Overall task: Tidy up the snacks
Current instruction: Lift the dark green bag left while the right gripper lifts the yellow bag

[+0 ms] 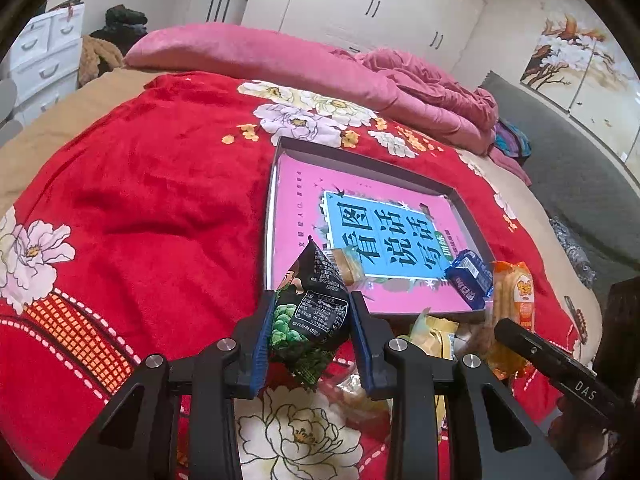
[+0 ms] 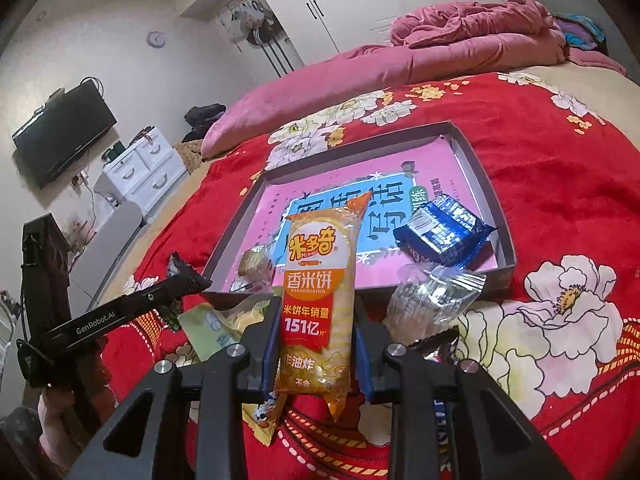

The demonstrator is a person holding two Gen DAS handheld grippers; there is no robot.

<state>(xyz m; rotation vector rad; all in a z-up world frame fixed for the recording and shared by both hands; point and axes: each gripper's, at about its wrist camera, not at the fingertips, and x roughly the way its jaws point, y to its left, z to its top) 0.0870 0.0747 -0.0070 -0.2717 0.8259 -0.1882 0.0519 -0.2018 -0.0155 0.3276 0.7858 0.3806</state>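
My left gripper (image 1: 314,300) is shut on a black and green snack packet (image 1: 316,312), held above the red blanket just left of the tray's near corner. My right gripper (image 2: 318,308) is shut on a tall orange rice cracker packet (image 2: 320,280), upright in front of the tray's near edge. The shallow dark tray (image 2: 492,200) with a pink lining lies on the bed. In it are a blue packet (image 2: 444,236) and a small clear-wrapped cake (image 2: 256,264). The left wrist view shows the tray (image 1: 360,160), blue packet (image 1: 468,276) and orange packet (image 1: 516,292) too.
Loose snacks lie on the floral red blanket (image 1: 140,200) before the tray: a clear silver packet (image 2: 432,300), a yellow-green packet (image 2: 216,324) and a wrapped pastry (image 1: 356,392). A pink quilt (image 1: 420,80) is piled behind. White drawers (image 2: 140,168) stand beside the bed.
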